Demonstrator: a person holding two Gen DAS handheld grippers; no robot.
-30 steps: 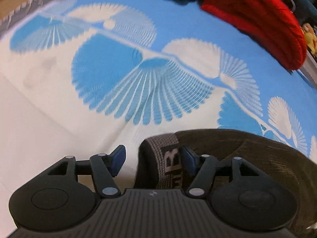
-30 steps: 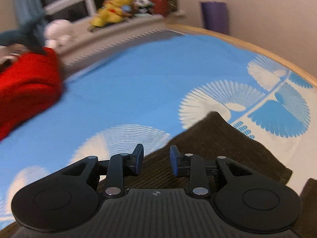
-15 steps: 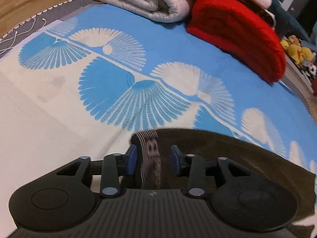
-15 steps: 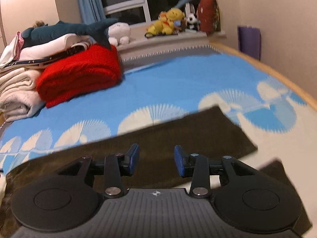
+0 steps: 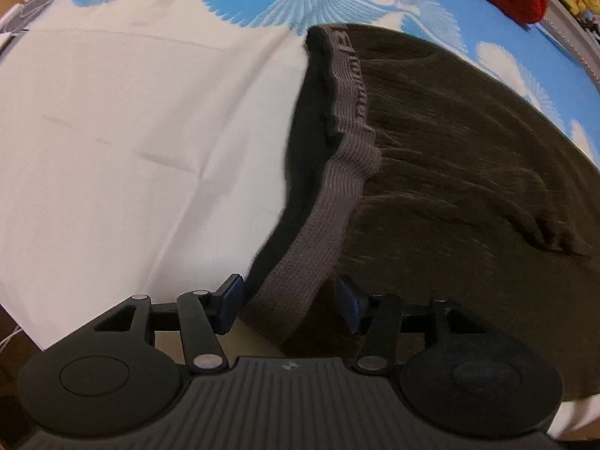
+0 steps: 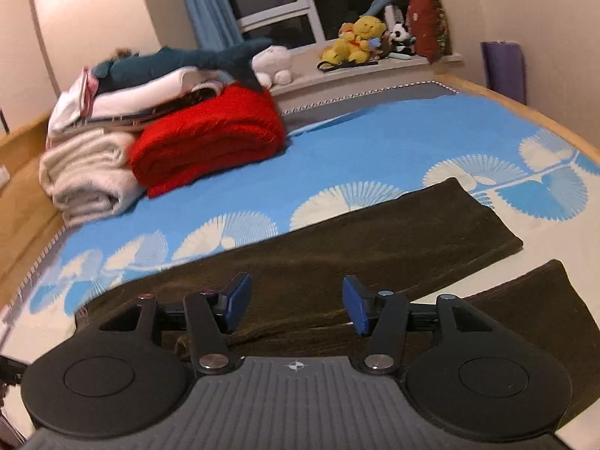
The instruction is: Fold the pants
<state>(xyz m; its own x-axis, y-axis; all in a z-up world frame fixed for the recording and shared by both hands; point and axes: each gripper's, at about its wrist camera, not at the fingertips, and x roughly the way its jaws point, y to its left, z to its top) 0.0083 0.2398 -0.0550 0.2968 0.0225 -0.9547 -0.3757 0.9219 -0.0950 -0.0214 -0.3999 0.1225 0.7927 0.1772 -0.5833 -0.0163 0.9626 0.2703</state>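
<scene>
Two grippers were in your hands over the bed. Your left gripper (image 5: 288,305) pointed steeply down at the waist end of the dark brown pants (image 5: 468,172); its jaws were apart and opening, and the grey ribbed waistband (image 5: 337,195) ran up between the blue pads (image 5: 228,302) without either pad pressing on it. To the left of that band lay the plain cream part of the bedsheet (image 5: 131,131), with blue fan shapes further up. The pants spread away to the right of the band, wrinkled near their far edge.

Your right gripper (image 6: 296,302) was also apart and opening, with nothing between its pads; it looked along the bed above the pants (image 6: 337,247), which lay flat with both legs stretching to the right, the two hems slightly apart. At the far left stood a stack of folded bedding, a red blanket (image 6: 210,138) beside it and a shark plush (image 6: 180,63) on top. Soft toys (image 6: 360,37) sat on the windowsill.
</scene>
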